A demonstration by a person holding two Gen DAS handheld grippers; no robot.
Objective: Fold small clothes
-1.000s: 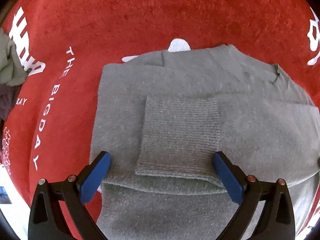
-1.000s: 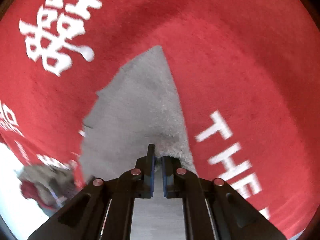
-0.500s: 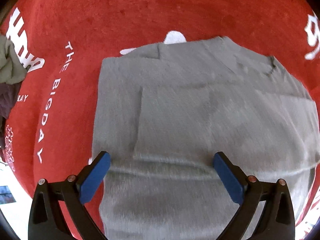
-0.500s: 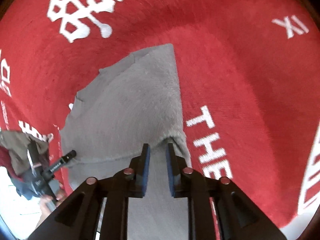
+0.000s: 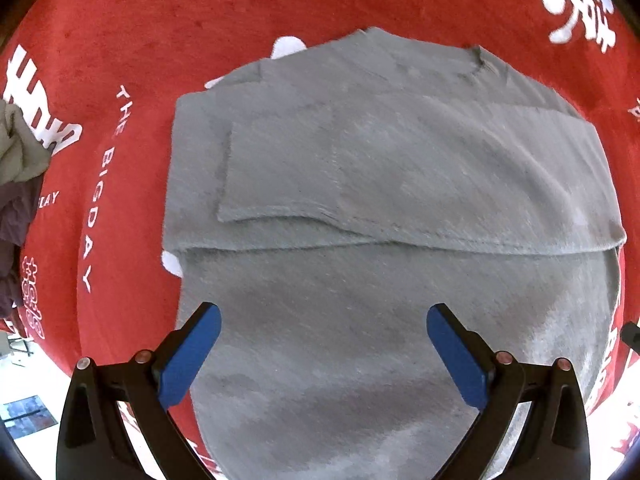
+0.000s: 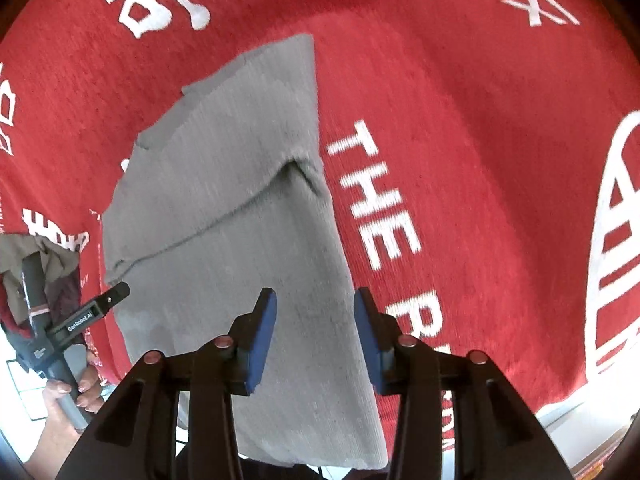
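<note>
One fold down: grey sweater (image 5: 400, 208) flat on red cloth (image 5: 280, 4) covering tabletop, cuff and folded upper layer across middle, lower part trailing toward near edge. Right tongs (image 6: 315, 332), a second ago pinched on sweater's side edge, have just been opening; nothing between pads now, edge dropped in place. Left tongs (image 5: 323, 354) wide apart above sweater, holding nothing. Both backed off from fabric. Next fold likely needs fresh grip. Heap of other clothes (image 5: 16, 184) at left.

surface: red cloth (image 5: 360, 4), white lettering | on it: folded grey sweater (image 5: 380, 184); crumpled clothes (image 5: 18, 184) at edge
</note>
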